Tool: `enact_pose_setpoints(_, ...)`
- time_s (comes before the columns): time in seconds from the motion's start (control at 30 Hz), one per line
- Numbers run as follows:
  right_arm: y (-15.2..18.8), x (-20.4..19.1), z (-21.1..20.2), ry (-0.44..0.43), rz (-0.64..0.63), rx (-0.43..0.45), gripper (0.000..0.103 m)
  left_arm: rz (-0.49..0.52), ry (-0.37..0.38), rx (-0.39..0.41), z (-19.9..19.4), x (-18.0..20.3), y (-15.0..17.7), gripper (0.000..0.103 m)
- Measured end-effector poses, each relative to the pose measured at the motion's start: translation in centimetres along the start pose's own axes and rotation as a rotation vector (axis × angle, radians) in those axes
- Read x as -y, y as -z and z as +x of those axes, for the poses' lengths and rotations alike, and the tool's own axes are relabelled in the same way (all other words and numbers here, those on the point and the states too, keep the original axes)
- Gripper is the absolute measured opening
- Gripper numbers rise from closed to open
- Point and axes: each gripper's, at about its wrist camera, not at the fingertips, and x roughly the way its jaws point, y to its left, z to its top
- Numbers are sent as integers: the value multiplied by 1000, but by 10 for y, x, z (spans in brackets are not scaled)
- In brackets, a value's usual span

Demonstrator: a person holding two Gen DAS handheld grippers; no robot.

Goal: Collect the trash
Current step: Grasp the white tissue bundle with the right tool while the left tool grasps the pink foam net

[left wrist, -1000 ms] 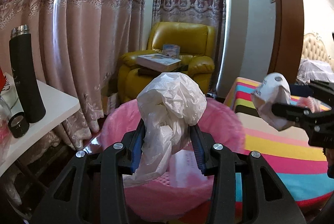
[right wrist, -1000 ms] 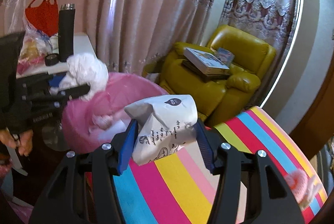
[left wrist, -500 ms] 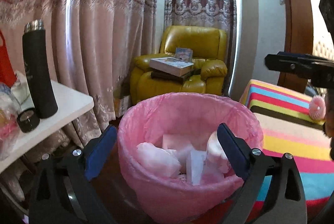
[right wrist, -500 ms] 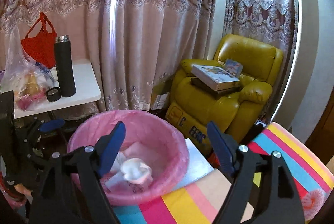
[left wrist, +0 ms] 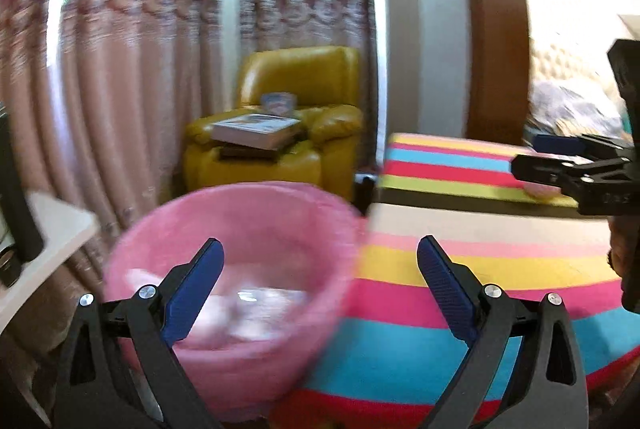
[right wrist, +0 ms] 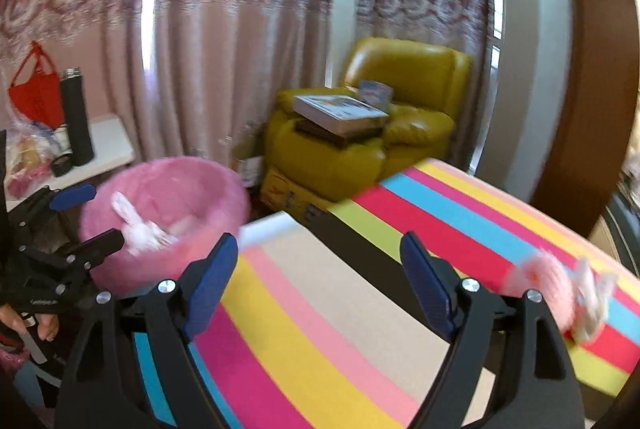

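Observation:
A pink-lined trash bin [left wrist: 240, 261] stands beside the striped table, with white crumpled trash [right wrist: 140, 229] lying inside it. The bin also shows in the right wrist view [right wrist: 168, 205]. My left gripper [left wrist: 318, 265] is open and empty, over the bin's right rim and the table edge. My right gripper [right wrist: 318, 261] is open and empty above the striped tablecloth [right wrist: 360, 309]. A pink fluffy object with white paper [right wrist: 560, 289] lies on the cloth at the right. Both views are blurred by motion.
A yellow armchair [right wrist: 372, 133] with stacked books [right wrist: 340, 113] stands behind the bin. A white side table [right wrist: 108, 145] at the left holds a black flask [right wrist: 76, 117], a red bag and plastic bags. Curtains hang behind. A bed [left wrist: 572, 109] lies far right.
One second ago each gripper held a piece of trash above the bin. Both opened and the trash dropped in. Both grippers have since swung right, toward the striped table.

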Motion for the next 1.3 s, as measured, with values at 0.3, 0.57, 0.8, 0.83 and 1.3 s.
enact_pose_setpoints(0.3, 57, 122, -36, 242, 157, -59, 81, 99, 202, -47, 36, 113, -16, 92)
enact_pose_setpoints(0.57, 74, 209, -39, 400, 272, -112, 81, 162, 228, -79, 64, 166, -14, 97)
enact_pose_setpoints(0.8, 66, 241, 4, 480, 304, -203, 80, 215, 197, -36, 55, 173, -5, 97)
enact_pose_setpoints(0.83, 65, 245, 11, 495, 309, -219, 80, 224, 192, -31, 55, 174, -5, 97)
enact_pose_setpoints(1.3, 81, 224, -23, 412, 305, -176, 36, 266, 227, -157, 78, 181, -13, 97)
